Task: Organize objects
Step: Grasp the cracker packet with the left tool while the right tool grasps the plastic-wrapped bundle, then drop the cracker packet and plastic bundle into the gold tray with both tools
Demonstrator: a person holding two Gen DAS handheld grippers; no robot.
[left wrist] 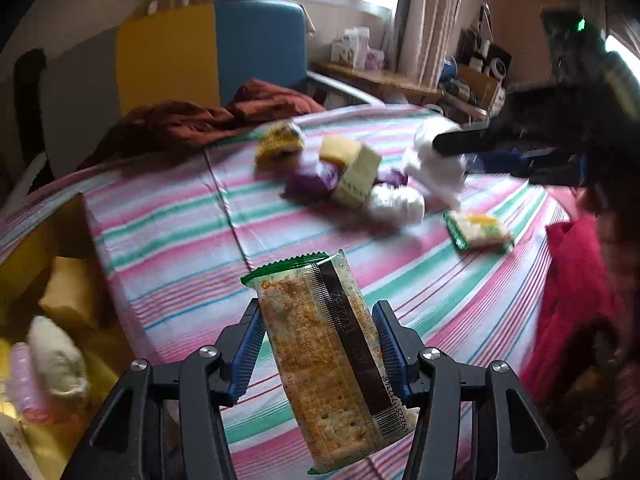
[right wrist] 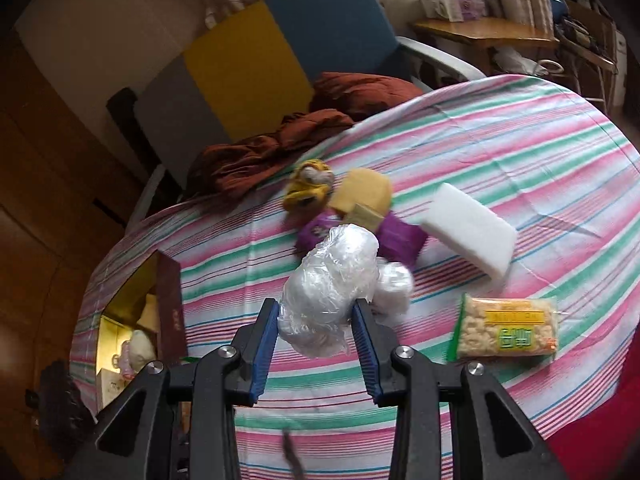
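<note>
My left gripper (left wrist: 316, 344) is shut on a green-edged cracker packet (left wrist: 324, 360) and holds it above the striped bed. My right gripper (right wrist: 316, 336) is shut on a crumpled clear plastic bag (right wrist: 332, 288), lifted over the bed; it shows blurred in the left wrist view (left wrist: 436, 156). A pile lies mid-bed: a yellow plush toy (right wrist: 308, 190), a yellow sponge (right wrist: 366, 192), a purple packet (right wrist: 400, 236), a white foam block (right wrist: 468, 232) and a green snack packet (right wrist: 508, 330). An open yellow box (left wrist: 44, 280) with several items stands at the left.
A rust-brown blanket (right wrist: 280, 148) lies at the bed's far edge before a yellow, blue and grey headboard (right wrist: 248, 76). A red cloth (left wrist: 576, 300) hangs at the right edge. A wooden shelf (right wrist: 480, 32) with clutter stands beyond.
</note>
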